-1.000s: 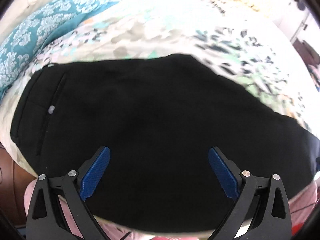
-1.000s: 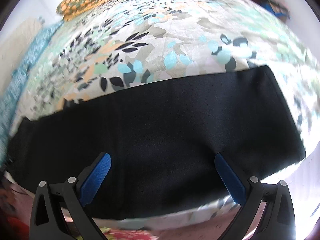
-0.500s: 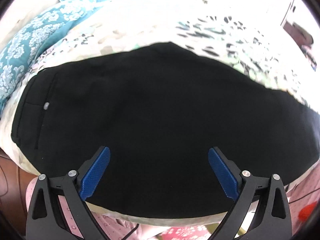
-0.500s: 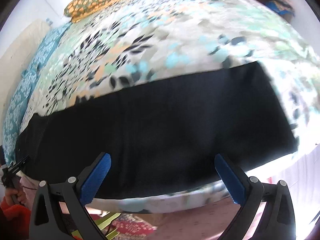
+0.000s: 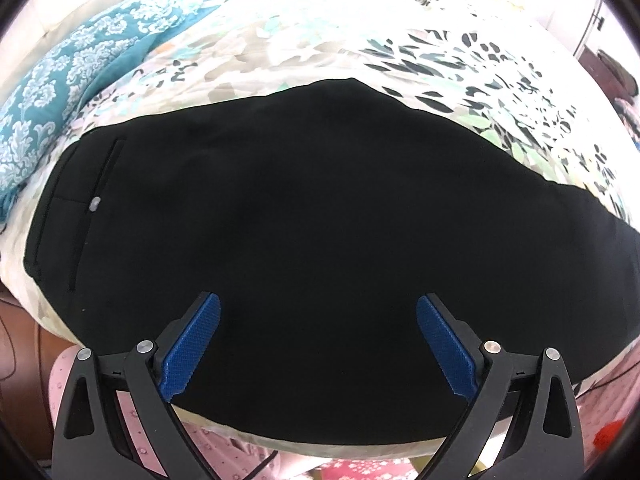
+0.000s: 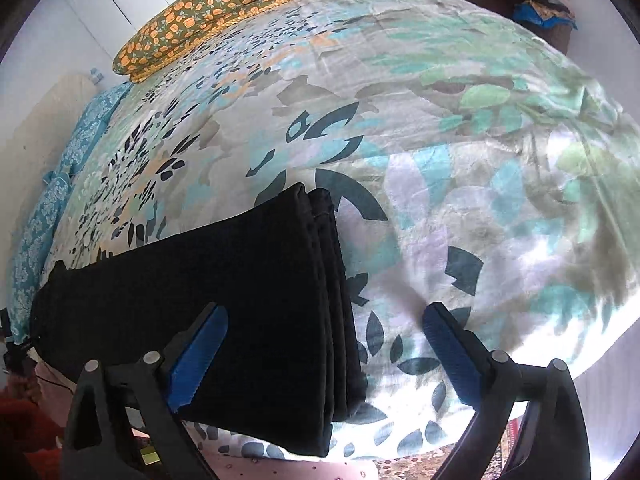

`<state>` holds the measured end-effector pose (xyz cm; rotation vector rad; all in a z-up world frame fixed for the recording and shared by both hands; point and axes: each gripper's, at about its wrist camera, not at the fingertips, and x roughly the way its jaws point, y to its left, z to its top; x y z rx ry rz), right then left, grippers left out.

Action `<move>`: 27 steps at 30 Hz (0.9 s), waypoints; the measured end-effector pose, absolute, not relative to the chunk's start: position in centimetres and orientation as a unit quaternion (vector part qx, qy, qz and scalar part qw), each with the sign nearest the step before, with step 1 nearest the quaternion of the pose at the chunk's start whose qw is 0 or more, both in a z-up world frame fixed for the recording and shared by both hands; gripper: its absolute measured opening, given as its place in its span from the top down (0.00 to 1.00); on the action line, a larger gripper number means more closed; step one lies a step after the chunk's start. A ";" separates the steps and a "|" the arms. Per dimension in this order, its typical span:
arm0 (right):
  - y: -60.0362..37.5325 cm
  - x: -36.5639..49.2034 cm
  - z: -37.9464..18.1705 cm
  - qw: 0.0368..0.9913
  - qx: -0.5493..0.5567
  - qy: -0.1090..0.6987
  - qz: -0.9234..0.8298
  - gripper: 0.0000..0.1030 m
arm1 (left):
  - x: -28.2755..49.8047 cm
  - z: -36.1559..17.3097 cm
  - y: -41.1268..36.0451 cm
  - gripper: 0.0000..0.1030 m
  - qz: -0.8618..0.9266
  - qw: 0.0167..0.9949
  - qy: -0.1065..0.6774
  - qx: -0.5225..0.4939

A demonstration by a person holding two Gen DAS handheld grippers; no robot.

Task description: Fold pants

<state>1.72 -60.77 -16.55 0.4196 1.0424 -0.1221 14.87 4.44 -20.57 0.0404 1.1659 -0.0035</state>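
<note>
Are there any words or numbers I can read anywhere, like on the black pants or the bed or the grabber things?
No readable text in either view.
Black pants: no label or print shows; only a small pale button.
Bedsheet: leaf shapes only, no letters.
Orange pillow and teal blanket: patterns only.
Left gripper and right gripper: blue pads, no markings.

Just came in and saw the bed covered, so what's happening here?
A person with a handheld two-finger gripper in each hand is folding a pair of black fabric pants laid flat on the leaf-patterned bedsheet. Both the left gripper and the right gripper are open and hold nothing. The left one is over the waist end with its small grey button; the right one is at the stacked leg hems.
</note>
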 end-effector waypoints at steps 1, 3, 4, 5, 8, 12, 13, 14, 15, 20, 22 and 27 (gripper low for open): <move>-60.7 1.8 -16.6 0.847 0.208 0.488 -0.037 0.09 | 14.8 -20.5 4.6 0.04 0.001 0.835 0.550 0.017; -60.6 2.4 -16.9 0.842 0.238 0.484 0.009 0.22 | 14.8 -20.6 4.9 0.04 0.005 0.834 0.551 0.010; -60.4 2.7 -17.1 0.838 0.239 0.490 0.015 0.24 | 14.9 -20.7 5.0 0.04 0.007 0.833 0.553 0.007; -60.1 3.1 -17.3 0.836 0.225 0.500 0.014 0.24 | 15.0 -20.8 5.1 0.04 0.009 0.831 0.556 0.004; -60.2 3.8 -17.6 0.828 0.222 0.515 0.014 0.27 | 15.2 -21.3 5.0 0.04 0.011 0.828 0.561 0.003; -60.9 4.4 -18.0 0.799 0.278 0.531 0.042 0.30 | 15.2 -21.4 4.6 0.04 0.007 0.829 0.559 0.011; -61.0 4.5 -18.1 0.790 0.288 0.538 0.055 0.36 | 15.2 -21.4 4.5 0.04 0.007 0.829 0.559 0.012; -61.1 4.6 -18.4 0.779 0.301 0.547 0.063 0.65 | 15.2 -21.4 4.5 0.04 0.007 0.829 0.559 0.011; -61.0 4.6 -18.6 0.767 0.318 0.553 0.073 0.87 | 15.2 -21.4 4.6 0.04 0.008 0.829 0.559 0.010; -58.8 4.4 -16.3 0.774 0.366 0.507 0.104 0.87 | 15.2 -21.1 5.2 0.04 0.006 0.832 0.555 -0.011; -56.7 4.3 -14.4 0.775 0.401 0.466 0.145 0.88 | 15.2 -21.0 5.6 0.04 0.007 0.833 0.553 -0.020; -47.4 6.9 -11.1 0.751 0.445 0.416 0.253 0.88 | 15.6 -20.8 6.8 0.04 0.011 0.837 0.543 -0.060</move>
